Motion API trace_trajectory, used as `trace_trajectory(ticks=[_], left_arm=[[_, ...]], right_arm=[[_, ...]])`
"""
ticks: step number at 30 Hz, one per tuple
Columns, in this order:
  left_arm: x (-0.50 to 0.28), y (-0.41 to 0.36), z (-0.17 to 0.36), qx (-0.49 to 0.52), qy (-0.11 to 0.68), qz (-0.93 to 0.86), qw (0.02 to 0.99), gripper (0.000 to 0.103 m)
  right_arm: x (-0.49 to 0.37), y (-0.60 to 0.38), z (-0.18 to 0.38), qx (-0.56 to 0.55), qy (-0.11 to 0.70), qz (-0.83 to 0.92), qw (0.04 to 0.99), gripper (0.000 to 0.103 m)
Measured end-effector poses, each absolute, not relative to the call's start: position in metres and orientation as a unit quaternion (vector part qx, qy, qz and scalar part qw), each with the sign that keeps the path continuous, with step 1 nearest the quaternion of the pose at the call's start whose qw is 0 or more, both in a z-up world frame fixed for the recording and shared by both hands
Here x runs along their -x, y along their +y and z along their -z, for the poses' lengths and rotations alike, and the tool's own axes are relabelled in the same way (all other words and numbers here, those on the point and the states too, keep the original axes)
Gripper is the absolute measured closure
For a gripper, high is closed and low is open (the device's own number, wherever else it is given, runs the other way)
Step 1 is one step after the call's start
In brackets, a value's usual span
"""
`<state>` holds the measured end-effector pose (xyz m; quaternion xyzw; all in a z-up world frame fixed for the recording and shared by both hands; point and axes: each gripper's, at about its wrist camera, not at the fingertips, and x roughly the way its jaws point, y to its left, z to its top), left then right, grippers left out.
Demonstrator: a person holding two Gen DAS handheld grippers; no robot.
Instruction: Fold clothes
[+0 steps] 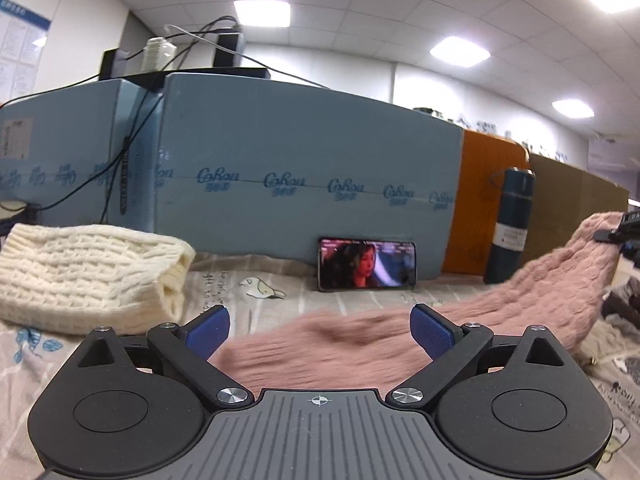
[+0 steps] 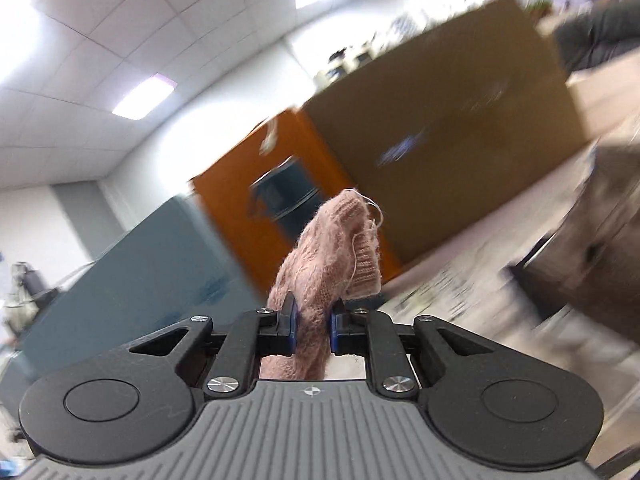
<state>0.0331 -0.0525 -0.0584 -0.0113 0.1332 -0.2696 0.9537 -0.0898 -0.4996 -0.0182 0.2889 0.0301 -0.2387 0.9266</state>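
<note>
The right gripper (image 2: 313, 318) is clenched on one end of the pink knit garment (image 1: 460, 320), holding it up off the desk (image 1: 280, 292) so the cloth runs in a long slope down toward the left gripper (image 1: 320, 326), whose jaws stand spread wide with the knit lying between them, not pinched. A cream sweater (image 1: 88, 276) sits folded at the left. To fold well, I'd judge the left should close on an edge, not a bunch, keeping the cloth taut.

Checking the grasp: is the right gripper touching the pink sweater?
Touching. The right wrist view shows the right gripper with fingers clamped on the pink sweater.
</note>
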Motion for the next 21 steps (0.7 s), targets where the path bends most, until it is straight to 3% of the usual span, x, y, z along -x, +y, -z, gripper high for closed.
trace_trajectory(ticks=[4, 9, 15, 17, 19, 21], left_arm=[[-0.036, -0.055, 0.059, 0.007, 0.145, 0.261, 0.954, 0.005], [-0.042, -0.051, 0.062, 0.018, 0.163, 0.247, 0.955, 0.005], [-0.050, -0.046, 0.064, 0.031, 0.185, 0.230, 0.955, 0.005], [-0.050, -0.046, 0.064, 0.033, 0.185, 0.230, 0.955, 0.005], [-0.050, -0.046, 0.064, 0.034, 0.186, 0.231, 0.954, 0.004], [-0.050, -0.046, 0.064, 0.036, 0.186, 0.232, 0.954, 0.004]], right_arm=[[0.094, -0.497, 0.021, -0.229, 0.040, 0.268, 0.935, 0.090], [0.080, -0.454, 0.026, -0.174, 0.064, 0.161, 0.969, 0.089], [0.052, -0.400, 0.046, -0.100, 0.143, 0.075, 0.982, 0.088], [0.044, -0.386, 0.055, -0.080, 0.170, 0.060, 0.980, 0.082], [0.038, -0.380, 0.062, -0.069, 0.184, 0.053, 0.979, 0.054], [0.032, -0.373, 0.066, -0.073, 0.195, 0.038, 0.977, 0.045]])
